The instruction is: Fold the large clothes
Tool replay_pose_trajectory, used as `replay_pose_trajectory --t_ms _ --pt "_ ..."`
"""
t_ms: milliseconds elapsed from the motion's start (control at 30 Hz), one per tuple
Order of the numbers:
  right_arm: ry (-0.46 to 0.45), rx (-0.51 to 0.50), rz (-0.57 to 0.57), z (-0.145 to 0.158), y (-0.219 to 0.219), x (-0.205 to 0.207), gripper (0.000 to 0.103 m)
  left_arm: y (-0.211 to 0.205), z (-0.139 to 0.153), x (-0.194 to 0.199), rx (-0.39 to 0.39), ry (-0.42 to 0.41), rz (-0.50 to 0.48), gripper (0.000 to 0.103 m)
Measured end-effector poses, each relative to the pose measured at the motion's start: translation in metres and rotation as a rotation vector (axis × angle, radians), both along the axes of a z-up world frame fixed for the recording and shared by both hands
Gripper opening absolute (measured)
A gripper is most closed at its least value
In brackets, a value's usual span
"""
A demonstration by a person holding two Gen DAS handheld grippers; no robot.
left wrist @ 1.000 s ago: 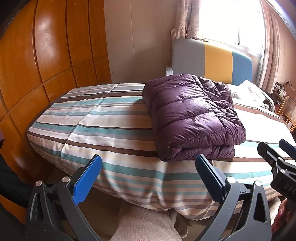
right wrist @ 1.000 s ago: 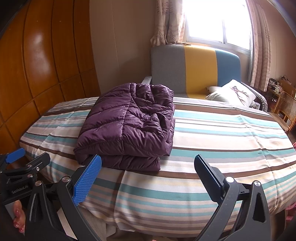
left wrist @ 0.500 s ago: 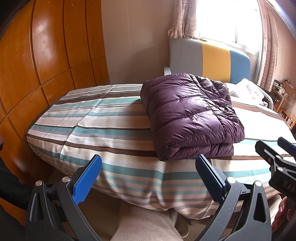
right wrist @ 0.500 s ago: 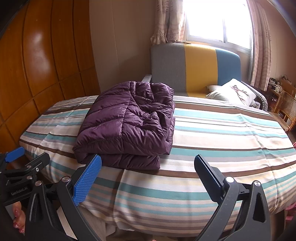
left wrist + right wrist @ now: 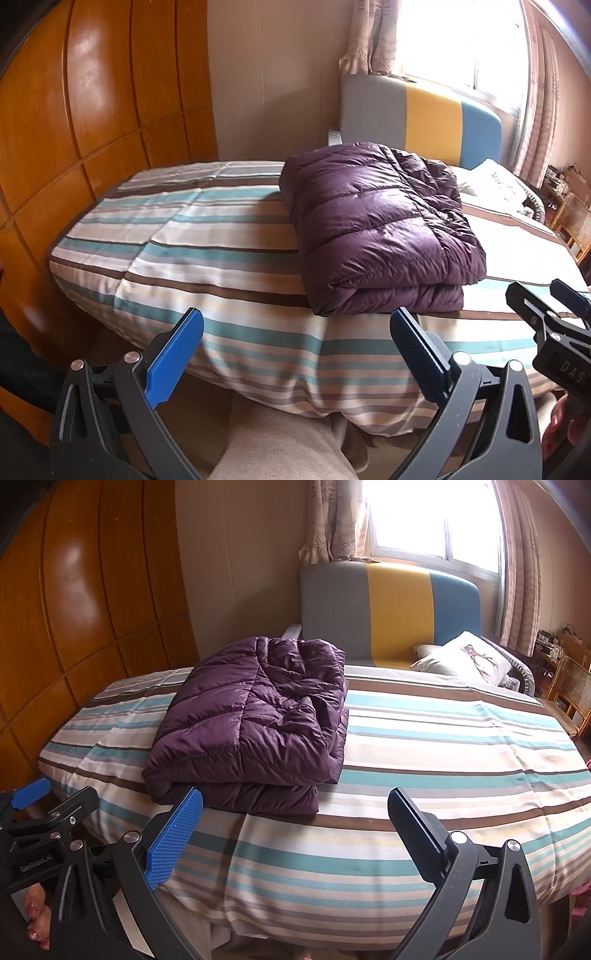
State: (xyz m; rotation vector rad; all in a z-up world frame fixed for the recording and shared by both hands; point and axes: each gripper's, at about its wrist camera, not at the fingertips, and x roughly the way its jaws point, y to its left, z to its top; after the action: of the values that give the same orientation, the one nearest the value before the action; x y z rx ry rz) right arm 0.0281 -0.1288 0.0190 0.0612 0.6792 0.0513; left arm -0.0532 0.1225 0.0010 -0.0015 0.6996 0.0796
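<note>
A purple quilted down jacket [image 5: 376, 229] lies folded in a thick rectangle on the striped bed [image 5: 221, 258], near its front edge. It also shows in the right wrist view [image 5: 255, 723]. My left gripper [image 5: 295, 350] is open and empty, held off the bed's front edge, left of the jacket. My right gripper [image 5: 295, 830] is open and empty, in front of the bed and right of the jacket's near edge. Each gripper shows at the edge of the other's view: the right one [image 5: 554, 325], the left one [image 5: 44, 812].
A wooden wardrobe [image 5: 74, 129] stands close along the bed's left side. A grey, yellow and blue headboard [image 5: 388, 609] and a white pillow [image 5: 465, 657] are at the far end. A wicker chair [image 5: 572, 686] stands at the right. My leg [image 5: 280, 450] is below the left gripper.
Both grippers have shifted slightly; the view has crept a little left and closer. The jacket has not moved and both grippers stay open.
</note>
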Motion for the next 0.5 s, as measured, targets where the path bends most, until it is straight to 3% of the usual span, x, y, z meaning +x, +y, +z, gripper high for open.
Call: replay_pose_trajectory --t_ms 500 --pt "0.054 0.025 -0.033 -0.017 -0.019 0.013 0.1 -0.005 -0.015 0.026 0.004 0.087 -0.011 0.101"
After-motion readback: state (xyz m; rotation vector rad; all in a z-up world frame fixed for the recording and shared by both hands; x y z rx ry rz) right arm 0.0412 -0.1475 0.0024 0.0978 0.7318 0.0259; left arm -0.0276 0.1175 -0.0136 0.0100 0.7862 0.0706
